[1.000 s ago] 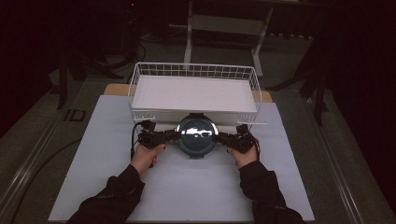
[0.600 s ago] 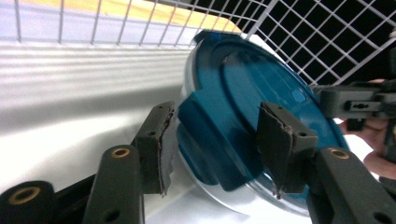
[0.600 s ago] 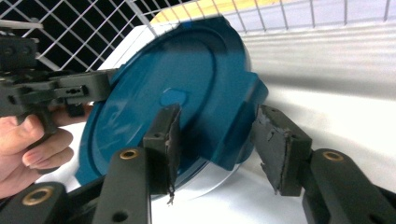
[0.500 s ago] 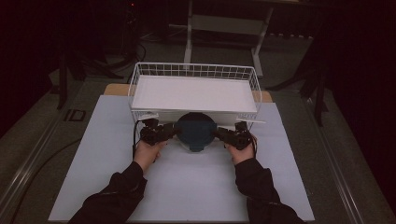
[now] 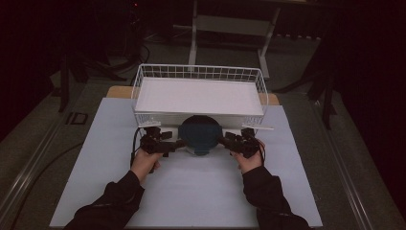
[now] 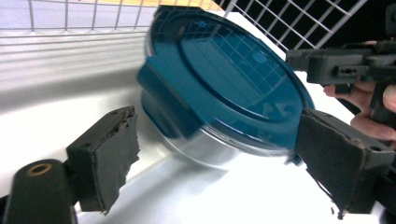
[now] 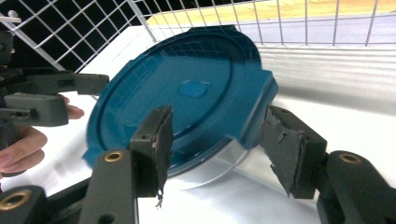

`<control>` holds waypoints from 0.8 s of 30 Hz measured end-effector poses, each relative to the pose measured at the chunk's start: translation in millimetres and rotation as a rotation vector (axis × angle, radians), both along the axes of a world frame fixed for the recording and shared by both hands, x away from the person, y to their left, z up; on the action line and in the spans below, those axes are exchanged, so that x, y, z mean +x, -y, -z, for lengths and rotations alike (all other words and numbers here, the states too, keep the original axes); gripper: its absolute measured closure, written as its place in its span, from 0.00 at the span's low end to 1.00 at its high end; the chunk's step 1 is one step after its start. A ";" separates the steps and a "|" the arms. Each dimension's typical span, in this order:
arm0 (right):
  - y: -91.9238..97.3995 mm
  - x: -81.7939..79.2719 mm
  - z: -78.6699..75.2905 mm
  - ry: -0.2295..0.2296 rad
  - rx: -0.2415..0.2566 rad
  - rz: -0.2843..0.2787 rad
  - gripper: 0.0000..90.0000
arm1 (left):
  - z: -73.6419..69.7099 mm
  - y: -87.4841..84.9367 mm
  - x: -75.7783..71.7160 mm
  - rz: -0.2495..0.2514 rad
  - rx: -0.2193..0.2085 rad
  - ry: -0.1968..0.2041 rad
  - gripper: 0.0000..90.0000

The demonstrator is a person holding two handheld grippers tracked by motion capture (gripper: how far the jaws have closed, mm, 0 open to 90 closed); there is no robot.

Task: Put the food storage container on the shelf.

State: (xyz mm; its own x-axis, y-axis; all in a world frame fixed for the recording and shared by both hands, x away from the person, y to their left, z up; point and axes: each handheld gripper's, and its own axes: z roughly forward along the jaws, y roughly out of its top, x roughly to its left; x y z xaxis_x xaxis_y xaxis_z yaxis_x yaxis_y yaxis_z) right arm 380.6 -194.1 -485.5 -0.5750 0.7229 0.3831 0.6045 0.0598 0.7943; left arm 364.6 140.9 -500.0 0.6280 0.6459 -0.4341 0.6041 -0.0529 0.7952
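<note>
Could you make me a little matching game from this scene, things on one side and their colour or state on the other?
Things:
1. lid
2. basket
3. table
4. left gripper

Descriptions:
A. white wire, beyond the hands
B. pale flat top beneath everything
C. dark teal, tilted, on a clear tub
D. black fingers spread on either side of the lid

Pairs: 1-C, 2-A, 3-B, 4-D
</note>
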 end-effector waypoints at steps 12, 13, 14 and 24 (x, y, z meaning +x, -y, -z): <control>-5.6 -34.3 -12.0 0.027 0.007 -0.053 0.56 | -14.8 -1.4 -42.2 0.090 0.043 0.063 0.00; -6.8 -36.9 -11.9 0.023 0.005 -0.060 0.58 | -15.7 -1.6 -45.6 0.093 0.050 0.073 0.00; -8.3 -39.2 -11.4 0.017 0.000 -0.071 0.59 | -16.7 -1.5 -49.1 0.097 0.061 0.079 0.00; -31.8 -60.6 -2.8 -0.017 -0.041 -0.152 0.77 | -18.0 -4.5 -76.9 0.110 0.090 0.124 0.00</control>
